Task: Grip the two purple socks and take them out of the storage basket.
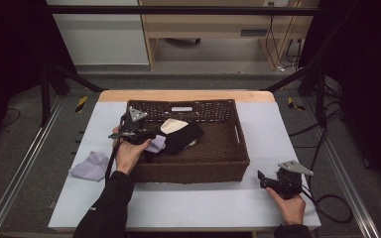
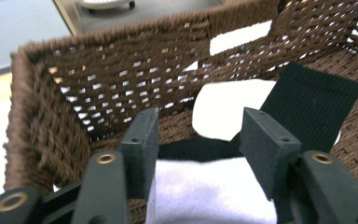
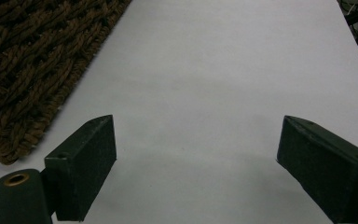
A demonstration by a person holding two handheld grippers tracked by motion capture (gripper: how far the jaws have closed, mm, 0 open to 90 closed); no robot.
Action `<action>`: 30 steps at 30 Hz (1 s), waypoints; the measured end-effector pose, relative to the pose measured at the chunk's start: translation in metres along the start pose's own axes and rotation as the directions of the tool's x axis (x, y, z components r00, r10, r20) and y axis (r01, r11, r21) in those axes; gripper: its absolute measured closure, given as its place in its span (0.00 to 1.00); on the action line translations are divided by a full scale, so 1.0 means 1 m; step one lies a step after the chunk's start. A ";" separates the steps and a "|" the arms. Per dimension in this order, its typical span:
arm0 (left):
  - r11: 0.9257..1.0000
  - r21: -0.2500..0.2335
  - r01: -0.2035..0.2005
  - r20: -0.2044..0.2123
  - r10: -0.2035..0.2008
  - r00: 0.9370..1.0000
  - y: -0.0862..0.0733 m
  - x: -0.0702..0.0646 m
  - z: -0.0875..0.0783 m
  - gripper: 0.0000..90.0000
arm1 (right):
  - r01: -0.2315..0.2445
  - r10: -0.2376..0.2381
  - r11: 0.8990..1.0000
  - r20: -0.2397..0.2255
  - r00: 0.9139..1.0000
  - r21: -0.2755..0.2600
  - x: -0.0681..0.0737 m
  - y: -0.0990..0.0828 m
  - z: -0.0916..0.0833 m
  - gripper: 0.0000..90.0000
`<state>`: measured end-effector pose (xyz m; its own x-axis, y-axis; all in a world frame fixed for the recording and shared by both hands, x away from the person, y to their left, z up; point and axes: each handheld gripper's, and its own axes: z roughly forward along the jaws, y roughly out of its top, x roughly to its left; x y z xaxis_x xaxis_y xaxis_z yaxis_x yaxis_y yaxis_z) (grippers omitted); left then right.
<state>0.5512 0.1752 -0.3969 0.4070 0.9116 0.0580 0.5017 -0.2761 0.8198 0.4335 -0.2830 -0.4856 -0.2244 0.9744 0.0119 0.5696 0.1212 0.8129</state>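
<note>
The left tool [image 1: 146, 135] hangs just inside the left end of the woven basket [image 1: 188, 173], which sits in the middle of the bench [image 1: 188, 208]. Its jaws stand apart with a pale lilac cloth [image 2: 209, 191] between them; the pads flank the cloth but do not press on it, so it looks let go, lying on the basket floor where it was meant to land. Beyond it lie a black cloth [image 2: 314, 105] and a white cloth [image 2: 228, 107], partly overlapping near the far wall, which suggests the basket is collecting the laundry in a loose heap.

Another lilac cloth [image 1: 90, 166] lies crumpled on the bench to the left of the basket, well apart from the tool and probably the next item to go in.

The right tool [image 1: 263, 179] rests on the bench near the basket's right front corner, jaws wide and empty, parked out of the way.
</note>
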 end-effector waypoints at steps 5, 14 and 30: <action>0.998 0.063 0.003 0.005 -0.003 1.000 -0.006 0.000 0.006 0.41 | 0.003 -0.003 1.000 0.001 1.000 0.001 0.000 0.000 0.000 0.13; 0.991 0.129 -0.031 -0.014 0.033 0.999 -0.011 -0.002 0.013 0.36 | 0.002 -0.002 1.000 -0.001 1.000 0.000 0.000 0.000 0.000 0.13; 0.979 0.201 -0.035 0.023 0.031 0.999 -0.013 -0.004 0.015 0.86 | -0.002 0.002 1.000 -0.001 1.000 -0.003 0.000 0.000 0.000 0.13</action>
<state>0.5552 0.1708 -0.4163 0.4396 0.8954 0.0700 0.6305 -0.3631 0.6861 0.4332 -0.2829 -0.4858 -0.2245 0.9744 0.0141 0.5680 0.1191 0.8143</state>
